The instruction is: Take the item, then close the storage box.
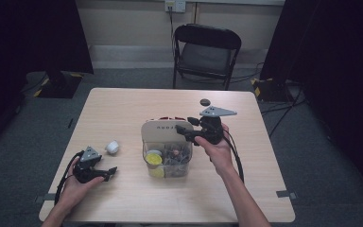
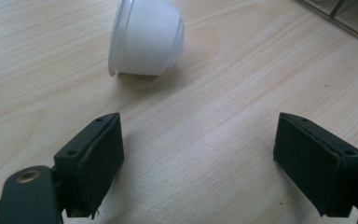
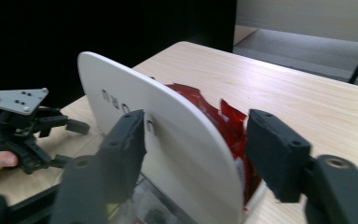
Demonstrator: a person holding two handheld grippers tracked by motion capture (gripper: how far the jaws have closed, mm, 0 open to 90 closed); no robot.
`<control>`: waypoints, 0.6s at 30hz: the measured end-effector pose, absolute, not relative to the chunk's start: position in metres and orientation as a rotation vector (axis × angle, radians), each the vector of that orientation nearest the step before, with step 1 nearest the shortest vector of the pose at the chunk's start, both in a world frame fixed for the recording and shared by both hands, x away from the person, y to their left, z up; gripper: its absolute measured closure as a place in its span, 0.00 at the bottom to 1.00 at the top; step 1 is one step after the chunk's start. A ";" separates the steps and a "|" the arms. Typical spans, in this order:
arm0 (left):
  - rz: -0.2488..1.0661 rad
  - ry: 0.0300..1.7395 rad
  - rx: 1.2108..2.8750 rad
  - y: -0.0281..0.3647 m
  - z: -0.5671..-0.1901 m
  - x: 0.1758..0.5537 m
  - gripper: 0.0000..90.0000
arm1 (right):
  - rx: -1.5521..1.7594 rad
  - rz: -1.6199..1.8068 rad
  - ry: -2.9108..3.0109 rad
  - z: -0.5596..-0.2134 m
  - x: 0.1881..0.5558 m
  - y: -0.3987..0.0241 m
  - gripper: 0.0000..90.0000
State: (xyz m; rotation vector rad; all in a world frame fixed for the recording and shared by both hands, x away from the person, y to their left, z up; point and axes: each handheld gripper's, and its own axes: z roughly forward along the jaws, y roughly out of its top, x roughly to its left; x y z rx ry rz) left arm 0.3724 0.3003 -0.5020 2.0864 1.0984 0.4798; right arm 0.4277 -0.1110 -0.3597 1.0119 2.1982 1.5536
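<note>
Right gripper view shows the right gripper (image 3: 193, 149) astride the container's white lid (image 3: 168, 140), unpinched; left gripper (image 2: 198, 163) gapes wide near a white capsule (image 2: 147, 37).

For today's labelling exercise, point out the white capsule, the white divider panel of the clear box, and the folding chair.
white capsule (image 2: 145, 37), left gripper view, on its side wall.
white divider panel (image 3: 177, 135), right gripper view, on its flat face.
folding chair (image 1: 207, 57), high view, on its seat.
</note>
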 end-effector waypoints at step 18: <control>0.477 1.105 2.079 0.300 -0.502 0.372 0.17 | 0.964 1.565 2.242 -0.358 0.417 -0.105 0.51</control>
